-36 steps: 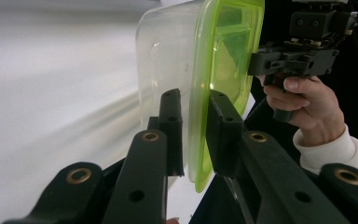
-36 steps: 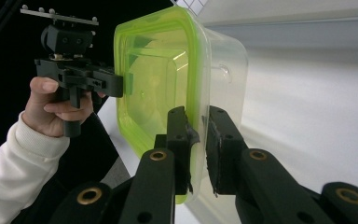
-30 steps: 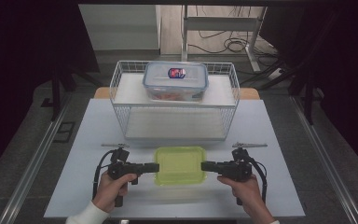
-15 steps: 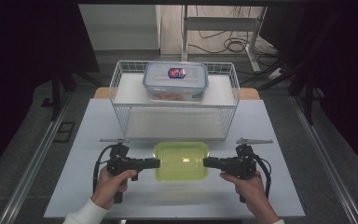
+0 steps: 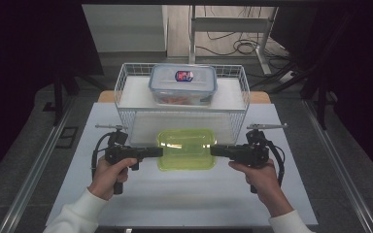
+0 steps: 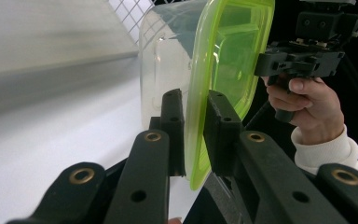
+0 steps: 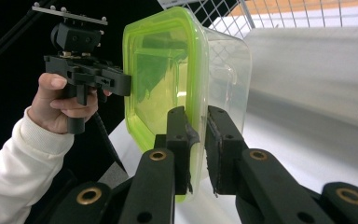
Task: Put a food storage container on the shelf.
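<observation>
Green-lidded container [image 5: 186, 150] is clamped at both ends by my left gripper [image 5: 156, 152] and right gripper [image 5: 216, 151]; next, I carry it level into the wire basket [image 5: 126, 77].

Lidded box [image 5: 186, 149] sits betw. L gripper [image 5: 158, 152] and R gripper [image 5: 214, 151], above table [image 5: 184, 199], just in front of wire basket [image 5: 126, 104]. 2nd box [image 5: 182, 83] in basket, behind 1st. Hands on near side.
</observation>
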Tool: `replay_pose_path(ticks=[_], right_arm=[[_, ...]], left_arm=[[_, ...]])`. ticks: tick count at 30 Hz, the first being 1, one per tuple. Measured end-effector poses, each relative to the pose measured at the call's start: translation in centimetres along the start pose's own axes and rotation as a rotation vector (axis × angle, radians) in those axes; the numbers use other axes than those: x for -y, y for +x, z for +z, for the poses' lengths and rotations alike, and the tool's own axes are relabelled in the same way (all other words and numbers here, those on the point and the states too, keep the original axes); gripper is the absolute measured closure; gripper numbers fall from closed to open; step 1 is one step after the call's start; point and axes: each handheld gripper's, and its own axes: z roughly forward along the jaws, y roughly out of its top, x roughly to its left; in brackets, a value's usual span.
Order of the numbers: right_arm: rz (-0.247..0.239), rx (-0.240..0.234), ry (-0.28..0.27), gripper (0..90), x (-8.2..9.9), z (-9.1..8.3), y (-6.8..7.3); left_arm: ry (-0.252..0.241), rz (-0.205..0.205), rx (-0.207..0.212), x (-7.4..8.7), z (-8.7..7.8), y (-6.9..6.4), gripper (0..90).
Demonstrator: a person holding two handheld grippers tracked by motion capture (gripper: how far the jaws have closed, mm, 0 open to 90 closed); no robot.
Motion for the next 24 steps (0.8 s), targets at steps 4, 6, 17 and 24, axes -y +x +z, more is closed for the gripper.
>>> replay_pose_path(ticks=[4,6,17,24], right_arm=[[-0.012,0.007,-0.003,80.0,-1.0,-0.1,0.2],[-0.011,0.004,-0.008,80.0,-1.5,-0.1,0.2],[-0.010,0.004,-0.049,80.3,-4.5,-0.8,0.6],[-0.009,-0.003,-0.067,80.3,-6.4,-1.5,0.8]], left_arm=[[-0.007,0.007,-0.007,-0.9,-0.3,-0.4,79.4],[-0.009,0.015,-0.010,-1.4,-0.4,-0.6,79.4],[-0.012,0.066,-0.031,-5.5,-1.0,-2.2,79.5],[-0.006,0.086,-0.025,-7.6,-1.3,-2.9,79.5]])
